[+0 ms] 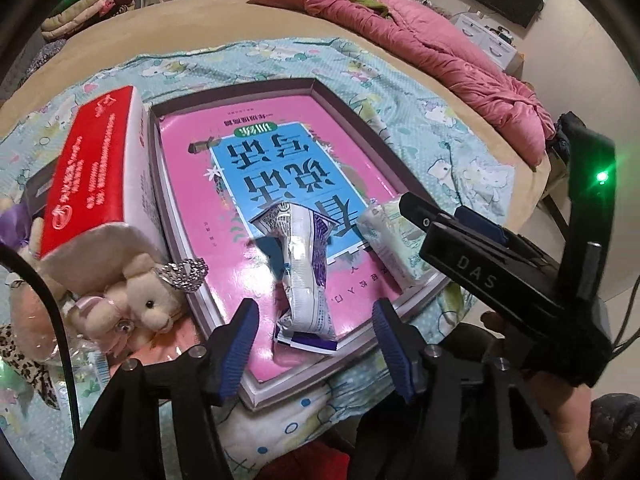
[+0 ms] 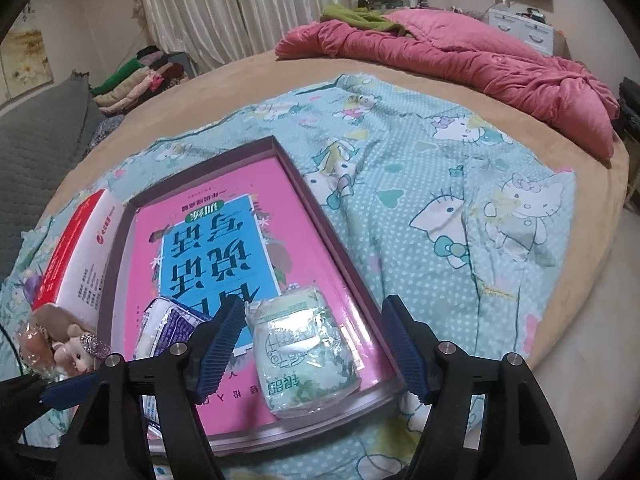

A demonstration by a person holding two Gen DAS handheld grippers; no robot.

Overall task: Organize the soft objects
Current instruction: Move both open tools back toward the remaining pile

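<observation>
A shallow grey tray [image 1: 344, 112] [image 2: 320, 216] lies on the bed with a pink and blue book [image 1: 192, 184] [image 2: 208, 248] in it. On the book lie a crumpled white and purple soft packet [image 1: 304, 280] [image 2: 168, 324] and a pale green tissue pack [image 1: 390, 240] [image 2: 304, 356]. My left gripper [image 1: 316, 340] hovers open over the packet, with a gap on each side. My right gripper [image 2: 314, 344] straddles the green pack, open, its pads not pressing it. A plush bear [image 1: 148, 300] [image 2: 76, 350] lies left of the tray.
A red and white box [image 1: 88, 168] [image 2: 76, 248] stands against the tray's left wall. Everything rests on a blue cartoon-print sheet [image 2: 440, 200]. A pink quilt [image 1: 440, 48] [image 2: 480, 52] is heaped at the far side; folded clothes [image 2: 136, 80] are stacked beyond the bed.
</observation>
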